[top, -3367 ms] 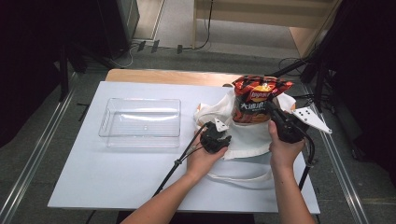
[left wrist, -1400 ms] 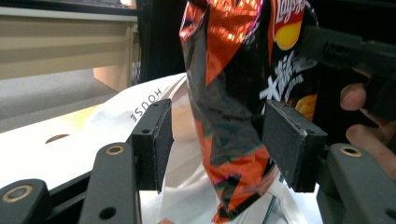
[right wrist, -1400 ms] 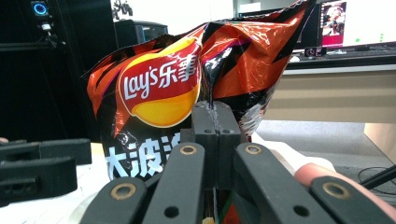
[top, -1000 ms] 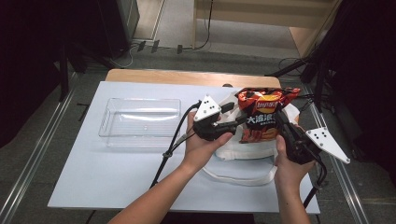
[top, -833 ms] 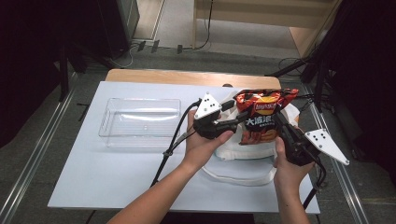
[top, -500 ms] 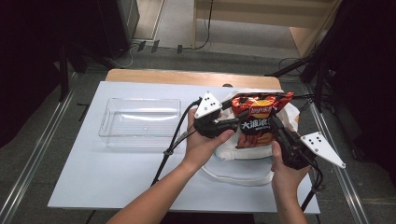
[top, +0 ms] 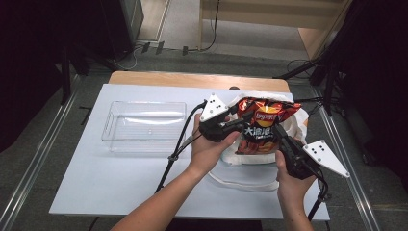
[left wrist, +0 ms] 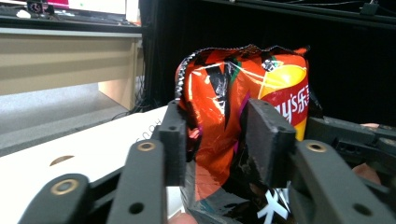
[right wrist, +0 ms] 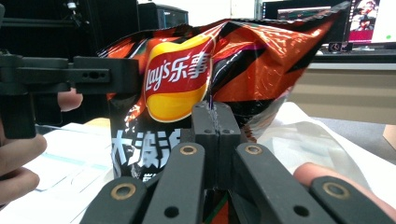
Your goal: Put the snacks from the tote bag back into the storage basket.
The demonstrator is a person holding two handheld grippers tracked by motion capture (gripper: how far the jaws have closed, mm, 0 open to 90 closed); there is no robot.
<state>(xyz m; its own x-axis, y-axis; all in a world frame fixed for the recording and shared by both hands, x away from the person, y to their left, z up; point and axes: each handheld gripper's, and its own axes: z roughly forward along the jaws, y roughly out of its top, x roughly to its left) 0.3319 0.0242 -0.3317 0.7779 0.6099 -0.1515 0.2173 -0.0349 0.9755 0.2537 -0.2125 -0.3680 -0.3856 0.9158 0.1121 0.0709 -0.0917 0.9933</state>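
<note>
An orange and black chip bag (top: 263,126) is held upright over a white tote bag (top: 240,159) on the table. My left gripper (top: 243,122) reaches in from the left. Its jaws have just been closing and now press the chip bag's (left wrist: 219,93) side edge between the pads, as the left gripper (left wrist: 217,140) view shows. My right gripper (top: 280,138) comes up from the lower right. The right gripper (right wrist: 215,125) is shut, pinching a thin fold of the chip bag (right wrist: 187,79).
A clear plastic bin (top: 144,126) stands to the left on the white table (top: 120,178). The tote bag's strap (top: 245,185) loops toward the front edge. Cables trail from both grippers. Dark stands and equipment surround the table.
The left gripper, earlier down at the tote bag, has come up beside the chip bag and its jaws have closed onto the bag's side. The bag has shifted slightly left.
</note>
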